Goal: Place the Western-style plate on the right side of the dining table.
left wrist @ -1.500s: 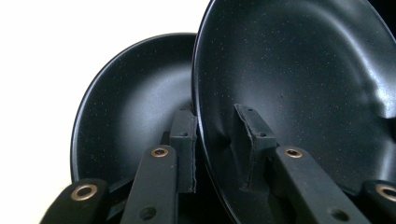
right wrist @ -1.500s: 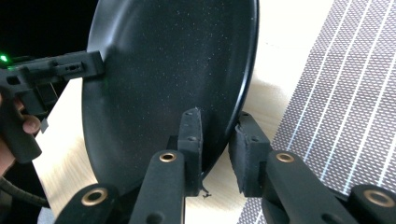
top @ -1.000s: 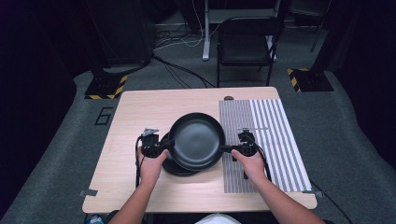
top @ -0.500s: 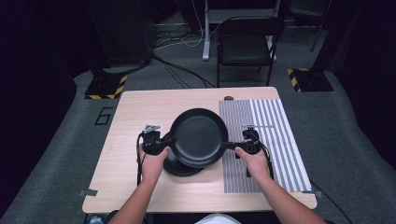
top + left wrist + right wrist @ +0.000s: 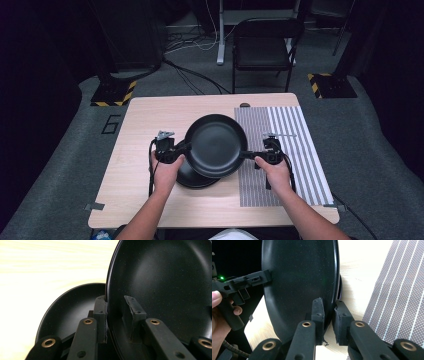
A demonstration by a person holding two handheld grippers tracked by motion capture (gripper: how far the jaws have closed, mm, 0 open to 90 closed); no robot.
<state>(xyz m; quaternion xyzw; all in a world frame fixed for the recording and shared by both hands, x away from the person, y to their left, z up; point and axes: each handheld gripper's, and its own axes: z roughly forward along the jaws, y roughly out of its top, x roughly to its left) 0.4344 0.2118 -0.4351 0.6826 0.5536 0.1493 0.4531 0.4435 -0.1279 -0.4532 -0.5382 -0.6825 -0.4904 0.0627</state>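
A: State the position of the top plate (image 5: 216, 145).

B: The top plate is held above the table (image 5: 145, 120), clear of a second black plate (image 5: 192, 177) that lies flat on the wood below it and toward the person's left. In the high view the held plate overlaps the far right part of the lower one.

A: Grip condition?

B: Left gripper (image 5: 172, 150): jaws closed narrow on the left rim, one pad (image 5: 132, 312) inside the bowl, the other behind the rim. Right gripper (image 5: 260, 155): same arrangement on the opposite rim, jaws pinched on the edge, as seen in the right gripper view. Both hold the top plate; neither touches the lower one.

A: Which relation governs the next move?

B: The two grip points sit on opposite ends of one diameter, running left to right across the table. That line is the carrying axis. The striped mat (image 5: 295, 150) lies to the right, directly beyond the right gripper, and the plate's right edge already overhangs its near border.

A: Judgement?

B: A sideways shift along that axis toward the mat looks likely. The right hand (image 5: 272, 172) is nearer the mat and would lead; the left hand (image 5: 167, 172) follows. Both must travel level, or the plate tilts about the axis and may slip from the pads.
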